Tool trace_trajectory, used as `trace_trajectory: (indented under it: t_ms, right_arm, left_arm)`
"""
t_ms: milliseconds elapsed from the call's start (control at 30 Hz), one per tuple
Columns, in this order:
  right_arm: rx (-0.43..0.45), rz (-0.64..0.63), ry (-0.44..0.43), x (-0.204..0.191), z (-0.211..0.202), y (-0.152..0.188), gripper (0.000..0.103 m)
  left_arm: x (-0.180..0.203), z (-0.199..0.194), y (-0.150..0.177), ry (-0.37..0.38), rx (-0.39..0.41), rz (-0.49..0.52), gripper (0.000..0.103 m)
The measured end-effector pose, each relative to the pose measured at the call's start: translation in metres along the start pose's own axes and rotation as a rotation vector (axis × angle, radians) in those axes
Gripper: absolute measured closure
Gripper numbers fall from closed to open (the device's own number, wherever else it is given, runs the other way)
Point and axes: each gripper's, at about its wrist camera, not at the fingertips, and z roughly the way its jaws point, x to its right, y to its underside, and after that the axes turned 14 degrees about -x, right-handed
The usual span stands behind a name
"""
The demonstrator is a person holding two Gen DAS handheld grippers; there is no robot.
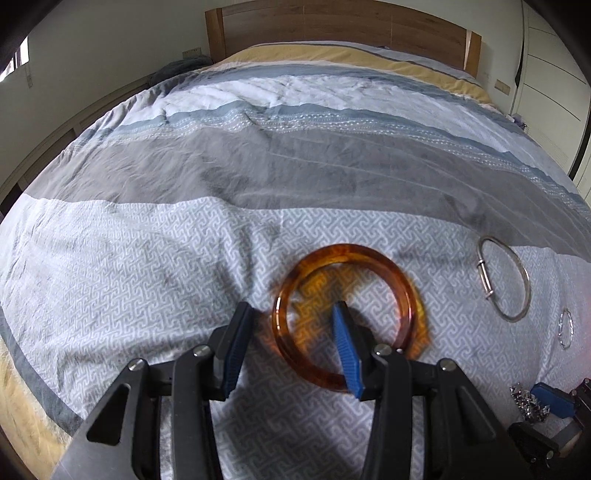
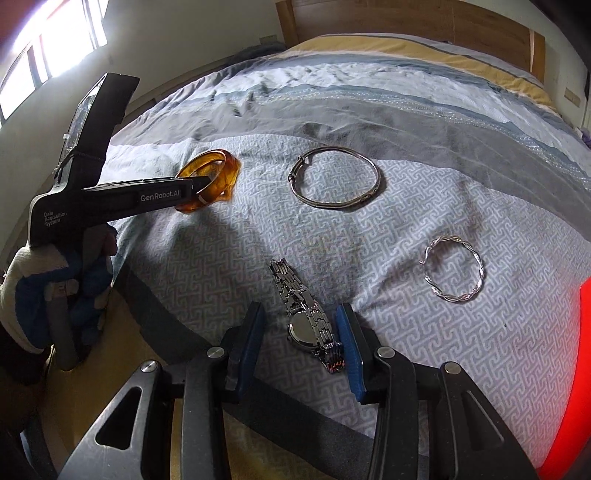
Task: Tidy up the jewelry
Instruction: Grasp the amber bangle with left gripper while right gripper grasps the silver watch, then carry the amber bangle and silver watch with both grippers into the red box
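An amber bangle lies on the patterned duvet. My left gripper stands open astride its left rim, with one blue pad inside the ring and the other outside. From the right wrist view the same gripper reaches the amber bangle. A steel watch lies between the pads of my open right gripper, close to the right pad and apart from the left one. A plain silver bangle and a twisted silver bracelet lie farther back.
The jewelry lies near the foot of a bed with a striped duvet and a wooden headboard. A gloved hand holds the left gripper at the bed's left edge. Something red fills the lower right corner.
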Motion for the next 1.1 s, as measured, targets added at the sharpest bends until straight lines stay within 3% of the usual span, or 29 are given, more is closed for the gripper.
trace_trajectory:
  t_ms: [167,933,1033,1100]
  right_arm:
    - [0.013,-0.003,0.005,-0.0009,-0.0015,0.0018,0.078]
    - [0.043,0.010,-0.012,-0.0019,-0.0068,0.0077,0.079]
    - [0.042,0.015,-0.019,-0.0019,-0.0077,0.0083,0.079]
    - [0.042,0.020,-0.025,-0.0022,-0.0083,0.0084,0.079]
  left_arm:
    - [-0.0019,-0.0005,0.0027,0.012,0.028,-0.006,0.061]
    - [0.0005,-0.0060,0.0079,0.011,0.059,0.001,0.064]
    - [0.0019,-0.0068,0.0076,0.008,0.061,0.010,0.067]
    - [0.0038,-0.0081,0.0081,0.008,0.063,0.015,0.076]
